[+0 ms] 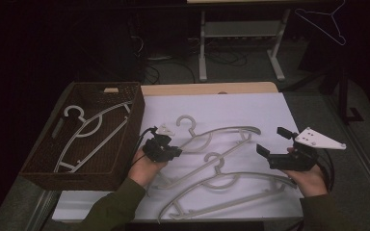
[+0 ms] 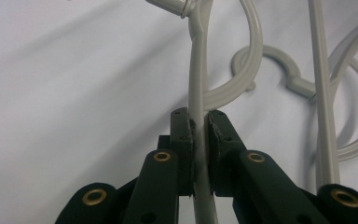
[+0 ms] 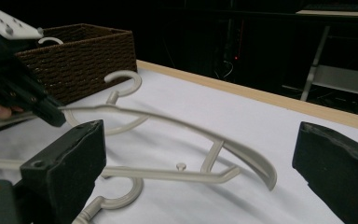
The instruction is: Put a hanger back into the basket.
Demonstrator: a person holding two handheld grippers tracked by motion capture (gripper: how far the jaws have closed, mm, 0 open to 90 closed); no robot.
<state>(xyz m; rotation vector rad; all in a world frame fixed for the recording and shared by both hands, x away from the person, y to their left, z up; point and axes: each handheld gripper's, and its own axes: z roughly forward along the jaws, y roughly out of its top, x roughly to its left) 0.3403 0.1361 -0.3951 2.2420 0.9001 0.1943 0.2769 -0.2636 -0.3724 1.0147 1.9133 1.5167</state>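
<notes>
Nearest the person, one pale grey hanger (image 1: 231, 185) lies flat on the white-covered counter (image 1: 250, 108), between the two forearms. Just beyond it, the left tongs (image 1: 176, 151) are clamped on the thin arm of a second hanger (image 1: 221, 137); in the left gripper view the black pads press the grey bar (image 2: 199, 135) from both sides. In the right gripper view that hanger's gripped end (image 3: 81, 108) sits raised off the cloth while its far end stays low by the counter. The right tongs (image 1: 270, 142) hover at the counter's right side with jaws spread wide and nothing between them, well apart from the held hanger. Farther back on the left stands a brown woven basket (image 1: 125, 139) with a third hanger (image 1: 84, 134) lying inside it.
</notes>
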